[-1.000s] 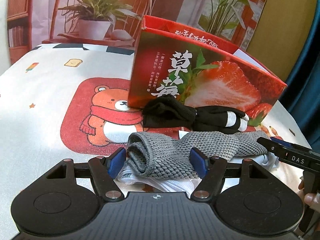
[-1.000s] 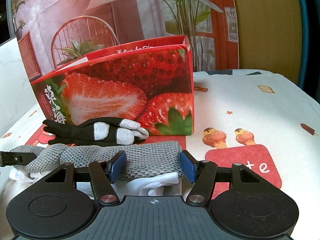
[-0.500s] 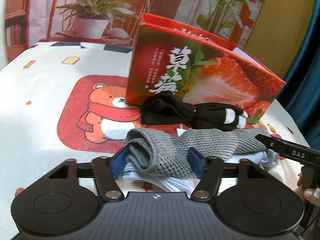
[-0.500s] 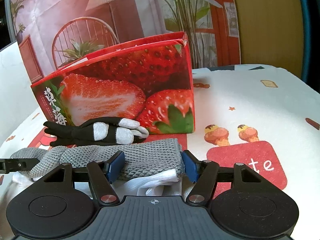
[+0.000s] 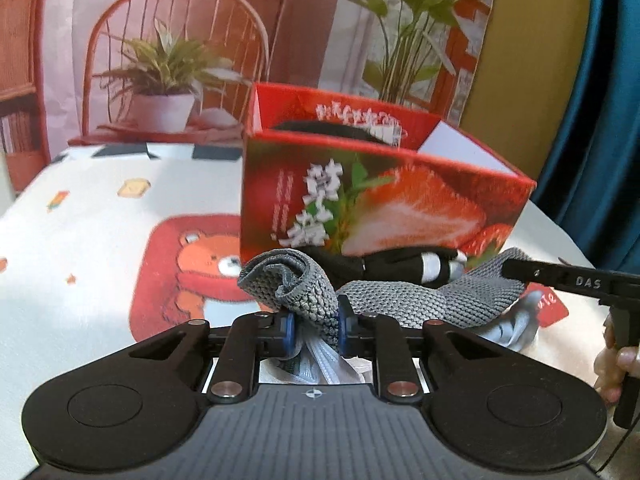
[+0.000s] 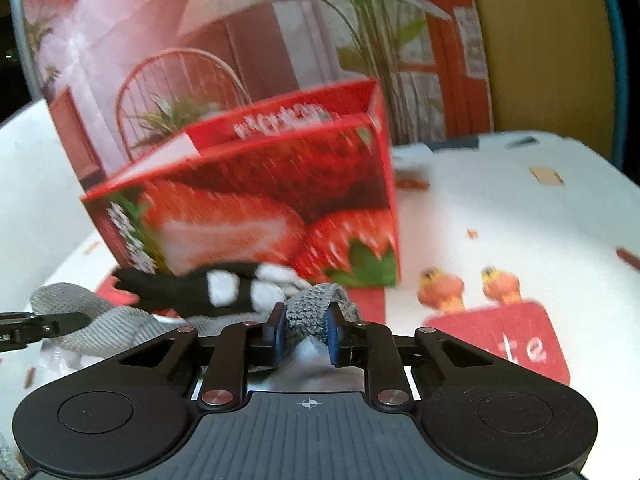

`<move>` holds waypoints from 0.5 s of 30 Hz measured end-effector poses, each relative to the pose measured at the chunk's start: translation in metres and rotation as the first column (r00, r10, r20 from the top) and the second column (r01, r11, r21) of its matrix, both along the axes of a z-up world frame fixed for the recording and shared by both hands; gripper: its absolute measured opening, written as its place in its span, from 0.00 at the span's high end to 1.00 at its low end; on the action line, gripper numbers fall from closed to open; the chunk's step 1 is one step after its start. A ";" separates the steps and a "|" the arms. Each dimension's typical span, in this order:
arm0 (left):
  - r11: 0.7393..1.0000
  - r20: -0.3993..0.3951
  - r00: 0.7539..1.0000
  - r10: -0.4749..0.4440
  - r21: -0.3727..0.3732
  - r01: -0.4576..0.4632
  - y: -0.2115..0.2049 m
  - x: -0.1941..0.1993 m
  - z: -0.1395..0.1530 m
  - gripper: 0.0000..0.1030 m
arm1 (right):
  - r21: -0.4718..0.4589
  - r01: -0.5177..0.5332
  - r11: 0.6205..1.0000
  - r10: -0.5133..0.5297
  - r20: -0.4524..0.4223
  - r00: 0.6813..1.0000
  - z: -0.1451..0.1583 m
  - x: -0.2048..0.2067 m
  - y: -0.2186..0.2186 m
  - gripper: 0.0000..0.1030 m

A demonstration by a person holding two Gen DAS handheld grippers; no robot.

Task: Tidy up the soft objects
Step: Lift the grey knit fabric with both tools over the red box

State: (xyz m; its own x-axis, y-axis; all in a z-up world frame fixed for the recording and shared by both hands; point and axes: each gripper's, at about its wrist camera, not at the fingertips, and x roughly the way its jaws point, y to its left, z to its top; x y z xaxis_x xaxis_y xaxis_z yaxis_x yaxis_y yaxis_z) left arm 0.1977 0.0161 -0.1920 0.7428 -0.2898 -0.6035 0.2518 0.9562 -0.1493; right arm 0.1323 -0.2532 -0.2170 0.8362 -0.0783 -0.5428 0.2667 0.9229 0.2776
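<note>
A grey knit sock point(image 5: 400, 300) stretches across the table between both grippers. My left gripper point(image 5: 314, 330) is closing and its blue pads press on the sock's open cuff end point(image 5: 288, 280), lifted off the table. My right gripper point(image 6: 304, 334) is closing too, pads pinching the sock's other end point(image 6: 316, 308). A white sock point(image 5: 516, 322) hangs under the grey one. A black glove with grey fingertips point(image 6: 216, 288) lies in front of the red strawberry box point(image 5: 380, 204), whose top is open with something dark inside.
The table wears a white cloth point(image 5: 88, 232) with a bear print point(image 5: 200, 276) at left and a red patch with lettering point(image 6: 508, 344) at right. A printed backdrop and a blue curtain point(image 5: 600, 120) stand behind. A hand point(image 5: 612, 364) holds the right gripper's handle.
Both grippers have closed on the ends of the grey sock. The left end has risen off the table, and the view now looks into the box's open top.
</note>
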 end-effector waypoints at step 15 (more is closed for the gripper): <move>0.997 -0.013 1.000 0.016 -0.069 -0.017 0.011 0.002 0.011 0.81 | -0.071 -0.059 0.996 0.067 0.128 0.989 0.055 0.000 0.008 0.84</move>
State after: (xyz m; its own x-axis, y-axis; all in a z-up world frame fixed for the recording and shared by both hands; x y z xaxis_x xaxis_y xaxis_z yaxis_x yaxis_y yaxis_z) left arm 0.1998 0.0271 -0.1809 0.7405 -0.3184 -0.5919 0.2335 0.9477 -0.2177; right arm 0.1320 -0.2454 -0.1615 0.9039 -0.0555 -0.4242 0.1730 0.9543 0.2437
